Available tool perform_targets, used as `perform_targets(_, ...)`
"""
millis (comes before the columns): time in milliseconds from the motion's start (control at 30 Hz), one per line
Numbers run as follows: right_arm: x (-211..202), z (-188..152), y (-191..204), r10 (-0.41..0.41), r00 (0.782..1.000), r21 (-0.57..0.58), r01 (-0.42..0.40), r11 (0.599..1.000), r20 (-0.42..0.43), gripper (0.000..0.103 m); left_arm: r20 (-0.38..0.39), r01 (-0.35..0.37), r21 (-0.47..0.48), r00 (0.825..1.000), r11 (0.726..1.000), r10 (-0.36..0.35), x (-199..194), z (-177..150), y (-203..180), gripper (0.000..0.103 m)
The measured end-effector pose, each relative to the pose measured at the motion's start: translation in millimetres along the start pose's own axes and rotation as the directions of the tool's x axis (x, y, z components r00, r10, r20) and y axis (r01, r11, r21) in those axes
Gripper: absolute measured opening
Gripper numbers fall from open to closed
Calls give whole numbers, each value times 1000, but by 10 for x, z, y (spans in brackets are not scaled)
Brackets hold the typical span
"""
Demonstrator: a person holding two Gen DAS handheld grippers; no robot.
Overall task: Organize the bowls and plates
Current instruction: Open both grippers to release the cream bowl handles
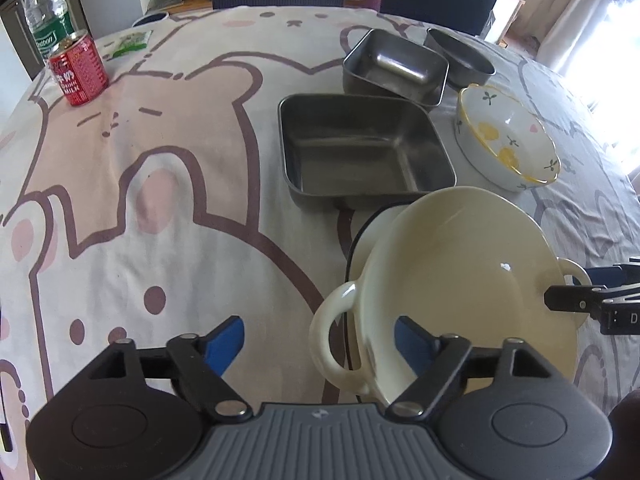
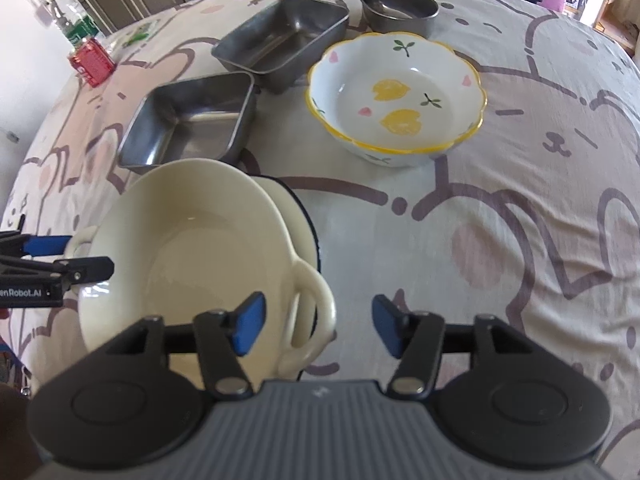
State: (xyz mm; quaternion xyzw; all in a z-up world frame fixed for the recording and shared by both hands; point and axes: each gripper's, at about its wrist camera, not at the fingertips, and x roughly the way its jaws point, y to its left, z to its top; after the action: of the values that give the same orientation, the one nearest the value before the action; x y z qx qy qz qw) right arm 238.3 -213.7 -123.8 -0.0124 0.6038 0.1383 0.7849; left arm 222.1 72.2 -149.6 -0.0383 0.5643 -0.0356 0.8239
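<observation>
A cream two-handled bowl point(image 1: 460, 272) point(image 2: 188, 248) rests tilted on a dark-rimmed white dish point(image 1: 362, 240) point(image 2: 304, 216). My left gripper point(image 1: 320, 344) stands open around one loop handle point(image 1: 328, 344): one blue pad is inside the bowl and the other is well clear on the outside. My right gripper point(image 2: 318, 326) is open around the opposite handle point(image 2: 312, 316), and neither pad presses on it. Each gripper also shows at the edge of the other view, right gripper point(image 1: 576, 284) and left gripper point(image 2: 76, 256).
Beyond the bowl stand a square steel tray point(image 1: 360, 148) point(image 2: 192, 120), a second steel tray point(image 1: 396, 68) point(image 2: 280, 36), an oval steel bowl point(image 1: 460, 60) point(image 2: 396, 6) and a flowered ceramic bowl point(image 1: 508, 140) point(image 2: 396, 96). A red can point(image 1: 78, 70) and a water bottle point(image 1: 46, 12) stand far left.
</observation>
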Motion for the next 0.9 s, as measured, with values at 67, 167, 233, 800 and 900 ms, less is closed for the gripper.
perform_targets(67, -13, -13, -4, 4, 1000, -5, -4, 1000, 7, 72, 1, 6, 3, 1000, 1000, -6, -17, -12, -7, 89)
perform_targets(167, -22, -30, -18, 6, 1000, -8, -6, 1000, 8, 85, 4, 13, 17, 1000, 1000, -13, -43, -28, -38, 95)
perform_targets(233, -46, -44, -25, -1, 1000, -12, 2, 1000, 26, 97, 11, 11, 24, 1000, 1000, -11, -68, -43, -60, 98)
perform_targets(800, -505, -76, -391, 41, 965, 83, -64, 995, 258, 103, 256, 28, 20, 966, 999, -32, -562, 214, -346, 103)
perform_targets(900, -585, -57, -538, 8, 946, 132, -54, 990, 326, 103, 296, 43, 6, 954, 999, -43, -570, 349, -464, 103)
